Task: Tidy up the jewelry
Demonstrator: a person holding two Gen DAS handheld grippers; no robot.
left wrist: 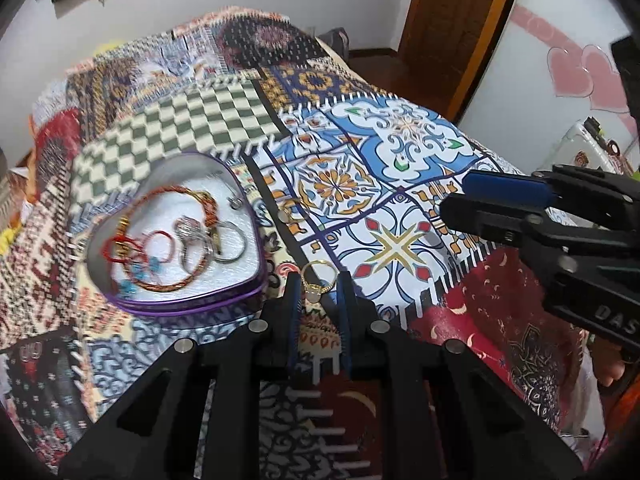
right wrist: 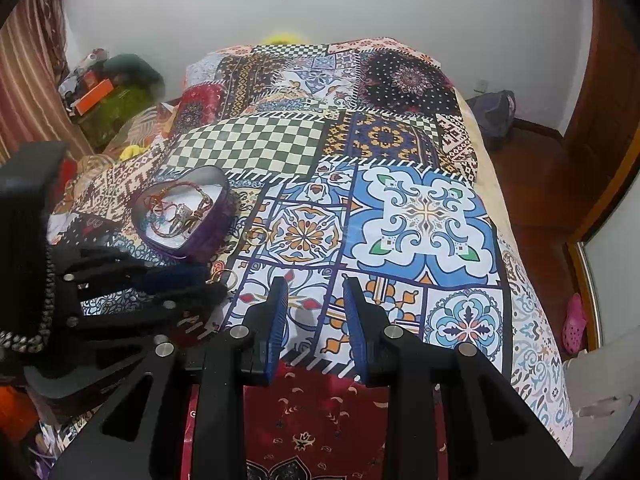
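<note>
My left gripper [left wrist: 319, 280] is shut on a gold ring [left wrist: 316, 276] with a pale stone, low over the patchwork bedspread [left wrist: 400, 152]. It is just right of a purple heart-shaped tin [left wrist: 192, 308]. The tin holds red cord bracelets, a braided bangle [left wrist: 172, 196] and silver rings [left wrist: 192, 236]. A second gold ring [left wrist: 290, 210] lies on the bedspread beyond the tin. My right gripper [right wrist: 316, 284] hangs open over the blue tile pattern with nothing between its fingers. From the right wrist, the left gripper [right wrist: 218, 286] with its ring [right wrist: 224, 276] is at the left, the tin [right wrist: 208, 232] behind it.
The bed's right edge drops to a wooden floor [right wrist: 532, 184] with a pink shoe [right wrist: 574, 320]. Boxes and clutter [right wrist: 108, 92] crowd the far left beside a striped curtain. A wooden door [left wrist: 452, 20] stands at the back right.
</note>
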